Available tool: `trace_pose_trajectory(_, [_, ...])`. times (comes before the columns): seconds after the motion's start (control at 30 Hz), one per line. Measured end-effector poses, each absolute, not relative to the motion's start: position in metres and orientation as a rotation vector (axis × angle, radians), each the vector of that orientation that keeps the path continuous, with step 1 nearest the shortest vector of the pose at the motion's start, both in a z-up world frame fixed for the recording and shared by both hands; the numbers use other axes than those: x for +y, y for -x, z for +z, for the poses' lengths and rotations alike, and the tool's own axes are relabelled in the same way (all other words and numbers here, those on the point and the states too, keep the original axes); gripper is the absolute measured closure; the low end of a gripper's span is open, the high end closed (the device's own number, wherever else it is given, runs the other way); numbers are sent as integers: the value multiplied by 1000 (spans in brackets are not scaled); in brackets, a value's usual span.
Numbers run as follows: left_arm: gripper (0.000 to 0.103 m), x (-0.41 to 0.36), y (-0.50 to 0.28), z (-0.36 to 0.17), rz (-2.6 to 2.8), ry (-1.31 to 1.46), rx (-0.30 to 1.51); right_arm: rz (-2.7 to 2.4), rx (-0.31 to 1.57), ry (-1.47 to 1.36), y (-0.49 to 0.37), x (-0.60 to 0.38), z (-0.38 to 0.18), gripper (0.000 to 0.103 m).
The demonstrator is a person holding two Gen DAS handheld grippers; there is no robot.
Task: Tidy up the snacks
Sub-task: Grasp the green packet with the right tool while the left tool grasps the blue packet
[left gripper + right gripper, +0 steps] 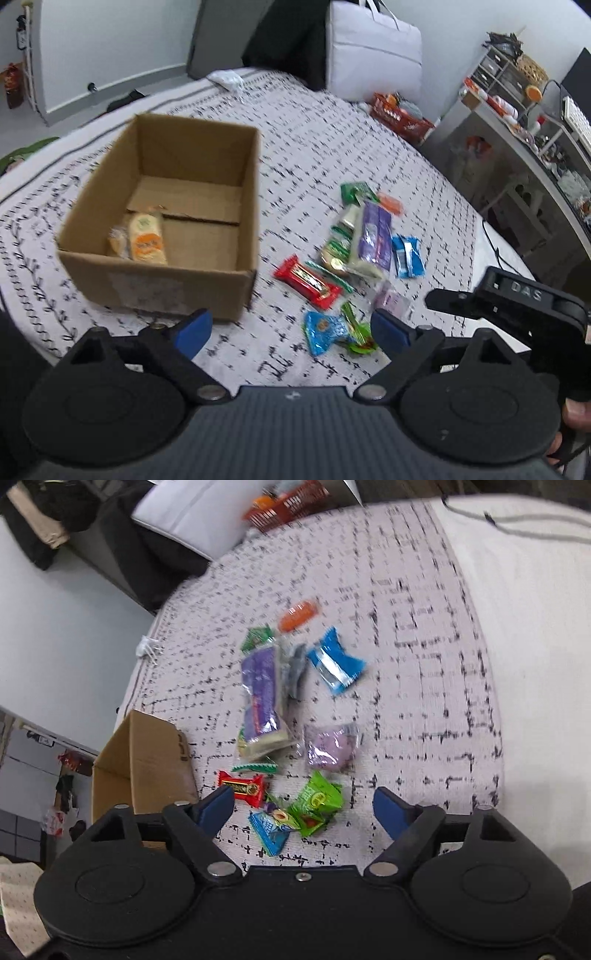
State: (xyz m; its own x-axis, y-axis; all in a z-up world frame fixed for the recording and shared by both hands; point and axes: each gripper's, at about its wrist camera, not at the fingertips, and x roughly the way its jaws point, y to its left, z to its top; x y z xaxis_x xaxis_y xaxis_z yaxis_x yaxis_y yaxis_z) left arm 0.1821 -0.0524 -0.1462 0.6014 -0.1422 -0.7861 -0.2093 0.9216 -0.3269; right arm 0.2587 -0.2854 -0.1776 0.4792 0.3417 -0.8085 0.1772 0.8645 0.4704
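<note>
We are hovering both hand-held grippers, left (291, 330) and right (303, 808), spread wide and empty. One yellow packet (146, 240) is sitting in the cardboard box (159, 284); the snack pile (284, 716) is waiting mid-bed (424, 627).

Box (162, 218) on bed (314, 122), toward left side, open top up. Two packets (142, 238) inside box, at near-left corner of floor, one overlapping other. Snack pile (354, 251) on bed right of box, apart from it. Candy bar (306, 282) nearest box, just off near-right corner. Long pack (375, 236) mid-pile, lying over smaller packs. Two small packets (338, 332) at near end of pile, touching. Pillow (373, 48) upright at far edge of bed. Basket (400, 116) at far-right edge, near pillow.
</note>
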Motion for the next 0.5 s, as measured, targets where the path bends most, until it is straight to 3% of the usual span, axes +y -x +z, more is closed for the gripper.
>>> trace_pose_trajectory(0.4, [36,-78,-210,-183,-19,449,1005,117,1231,-670,-274,-286,-215,58])
trace_pose_trajectory(0.5, [39,-85,-217,-193,-30,454,1031,112,1263,-701,-279,-287,-224,62])
